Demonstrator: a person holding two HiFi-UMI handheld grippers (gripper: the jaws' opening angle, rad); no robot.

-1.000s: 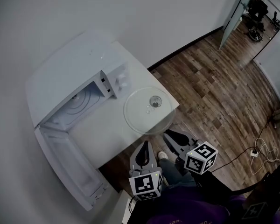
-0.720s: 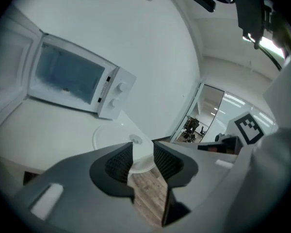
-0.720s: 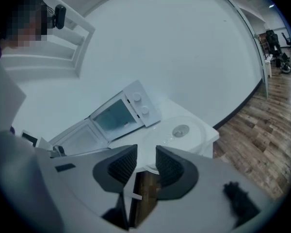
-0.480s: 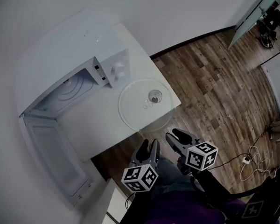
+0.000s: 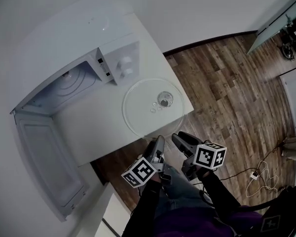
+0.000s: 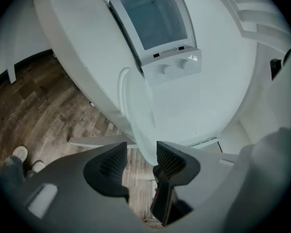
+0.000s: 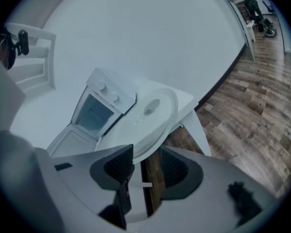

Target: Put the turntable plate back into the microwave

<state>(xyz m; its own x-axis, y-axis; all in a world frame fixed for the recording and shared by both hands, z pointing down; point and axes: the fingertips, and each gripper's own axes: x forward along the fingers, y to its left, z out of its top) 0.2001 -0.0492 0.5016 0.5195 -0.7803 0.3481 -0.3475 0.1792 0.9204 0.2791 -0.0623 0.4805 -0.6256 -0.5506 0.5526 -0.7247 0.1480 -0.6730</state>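
Turntable plate (image 5: 140, 110) is lying flat on the white worktop (image 5: 101, 132), just beside the microwave (image 5: 84, 38) on its control-panel side, outside the cavity. We are seeing the plate's rim farthest from the microwave sticking out past the worktop edge. We are judging that this overhang is leaving a free rim for the jaws to bite. The microwave door (image 5: 44, 162) is standing swung fully open, so the cavity is looking ready to take the plate.

The left gripper (image 5: 158, 142) is sitting low, away from the microwave and just off the overhanging rim, pointing toward it. Its jaws are opening wide, with bare pads. In the left gripper view the rim is lining up with the gap, but no pad is pressing on it. We are not able to tell whether the rim is already between the tips. The right gripper (image 5: 181, 141) is sitting just beside the left one, on the side farther from the microwave door. Its jaws are also opening wide and gripping nothing, with the rim showing beyond the gap.

We are reading both as lining up for a grip on the rim. The step in hand is the approach, and the task is barely begun.
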